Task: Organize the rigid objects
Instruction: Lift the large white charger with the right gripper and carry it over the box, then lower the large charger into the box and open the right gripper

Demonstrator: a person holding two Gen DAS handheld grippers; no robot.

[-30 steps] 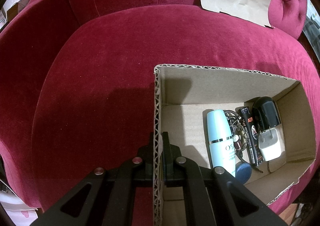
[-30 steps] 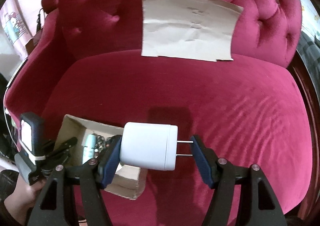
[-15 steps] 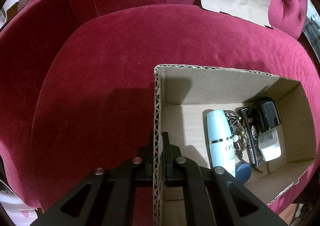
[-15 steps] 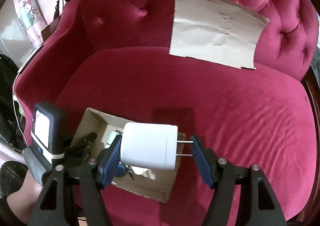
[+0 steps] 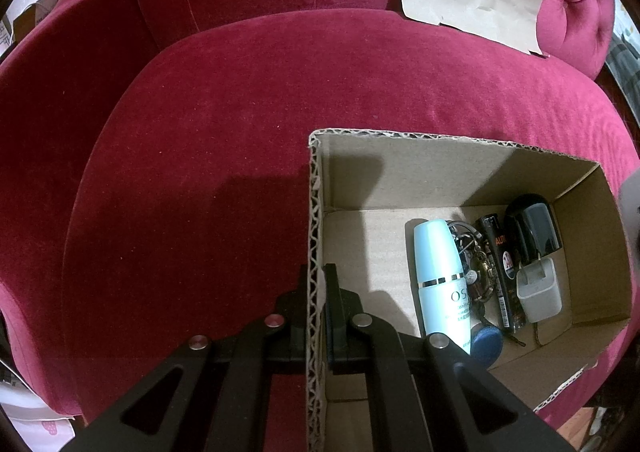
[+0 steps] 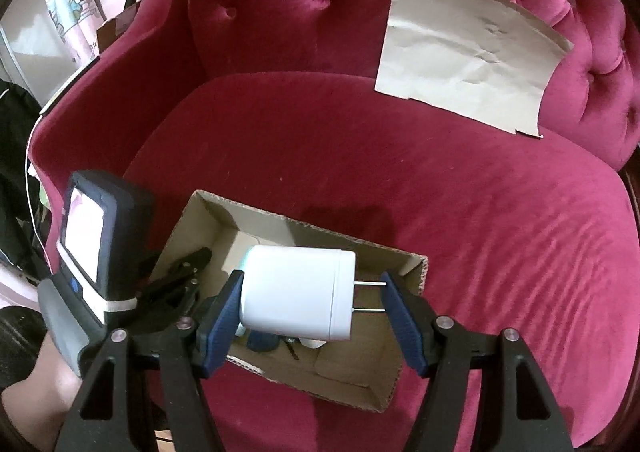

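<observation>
Left gripper (image 5: 316, 284) pinched the near wall of the cardboard box (image 5: 314, 211). Right gripper (image 6: 310, 304) gripped a white plug adapter (image 6: 296, 292) endwise, prongs against its right finger, above the box interior.

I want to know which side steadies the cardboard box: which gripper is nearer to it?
Left. The left gripper is clamped on the cardboard box wall; the right gripper hovers above it holding the white charger.

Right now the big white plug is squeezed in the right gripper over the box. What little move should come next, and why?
Probably lower it a little into the bare part of the cardboard box, then let go. The right gripper holds the white charger above the box, not inside yet. The left gripper pinches the box wall, steadying it, and the floor beside the blue bottle looks free.
</observation>
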